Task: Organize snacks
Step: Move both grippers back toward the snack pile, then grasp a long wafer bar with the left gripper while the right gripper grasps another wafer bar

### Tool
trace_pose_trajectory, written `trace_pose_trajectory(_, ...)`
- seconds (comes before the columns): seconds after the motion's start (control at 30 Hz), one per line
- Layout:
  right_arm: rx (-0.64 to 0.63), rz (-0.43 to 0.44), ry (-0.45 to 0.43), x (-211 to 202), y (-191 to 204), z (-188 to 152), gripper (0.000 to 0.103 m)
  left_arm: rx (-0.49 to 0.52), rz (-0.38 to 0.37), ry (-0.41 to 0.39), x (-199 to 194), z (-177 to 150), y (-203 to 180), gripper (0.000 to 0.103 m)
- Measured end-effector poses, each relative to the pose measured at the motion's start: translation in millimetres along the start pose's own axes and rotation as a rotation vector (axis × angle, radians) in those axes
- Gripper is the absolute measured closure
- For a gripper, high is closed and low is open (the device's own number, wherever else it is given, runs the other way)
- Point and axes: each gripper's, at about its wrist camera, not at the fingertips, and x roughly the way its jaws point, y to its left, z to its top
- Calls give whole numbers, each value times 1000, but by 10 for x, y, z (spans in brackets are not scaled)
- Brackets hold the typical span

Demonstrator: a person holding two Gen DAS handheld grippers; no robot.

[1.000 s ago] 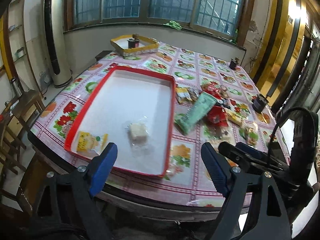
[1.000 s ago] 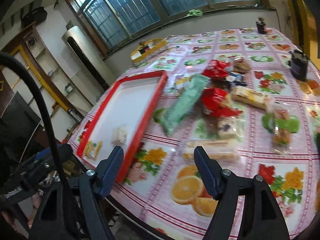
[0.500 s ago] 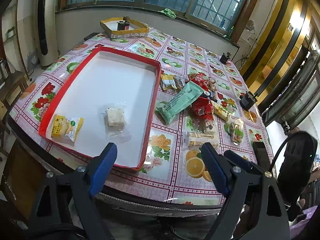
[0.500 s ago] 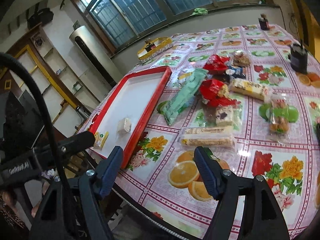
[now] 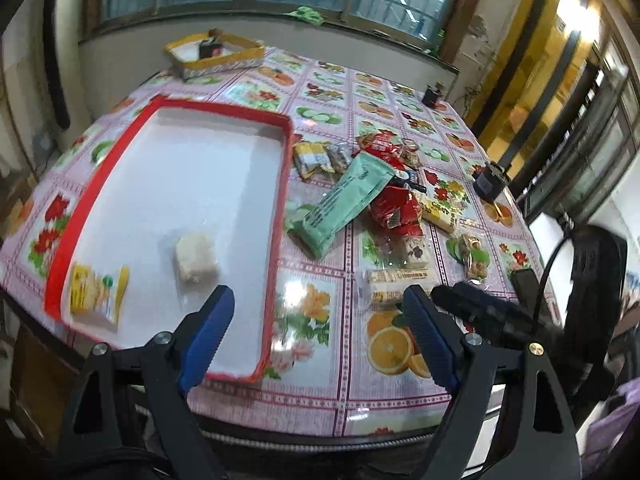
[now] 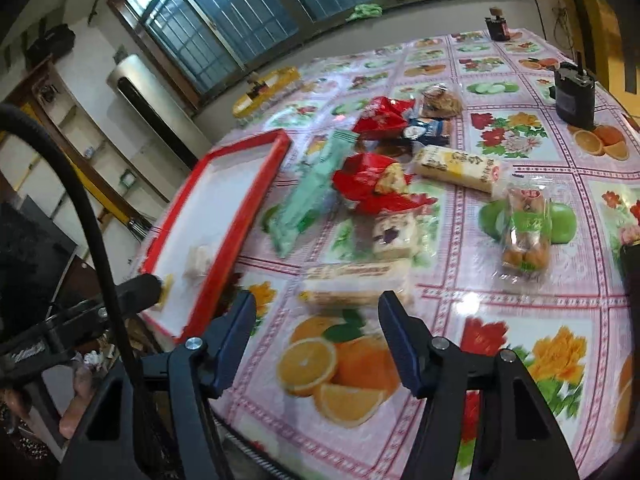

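A red-rimmed white tray (image 5: 280, 184) lies on the table's left, also in the right wrist view (image 6: 240, 216). It holds a yellow packet (image 5: 98, 288) and a pale wrapped cake (image 5: 196, 258). Right of it lies a pile of snacks: a long green packet (image 5: 344, 196) (image 6: 308, 196), red bags (image 5: 396, 208) (image 6: 368, 180), a yellow bar (image 6: 456, 168), a wrapped wafer bar (image 5: 400, 280) (image 6: 352, 280). My left gripper (image 5: 318, 338) is open and empty above the tray's near right corner. My right gripper (image 6: 318, 340) is open and empty, just short of the wafer bar.
A yellow box (image 5: 216, 54) stands at the table's far left. Small black devices (image 6: 574, 92) (image 6: 496, 26) stand at the right and far edge. A bag of small cakes (image 6: 524, 228) lies right of the pile. The near table edge (image 5: 320, 428) is below the grippers.
Both grippers have moved forward and lower toward the table. The right one has closed in on the wafer bar. Nothing has been taken hold of; both stay open.
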Motion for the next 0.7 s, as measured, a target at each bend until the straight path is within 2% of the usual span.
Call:
trace_pose_trajectory(0.1, 49, -21, -9, -32, -201, 145, 42, 124, -27, 32, 142, 34, -193, 17)
trace_pose_trajectory(0.2, 94, -75, -11, -15, -358, 227, 42, 261, -133, 130, 444, 75, -449, 17)
trace_pose_trajectory(0.27, 134, -117, 1, 39, -472, 274, 42, 310, -139, 157, 644, 122, -588, 17)
trace_pose_trajectory(0.37, 168, -113, 15, 83, -595, 328, 42, 409, -145, 169, 861, 156, -791, 17)
trace_pose_trajectory(0.47, 186, -106, 16, 100, -686, 395, 42, 515, -112, 209, 1086, 133, -998, 18)
trace_pose_trajectory(0.53, 174, -97, 25, 129, -723, 482, 42, 554, -113, 237, 1162, 102, -1067, 30)
trace_pose_trajectory(0.7, 67, -98, 32, 241, -600, 797, 42, 523, -155, 305, 1161, -88, -938, 49)
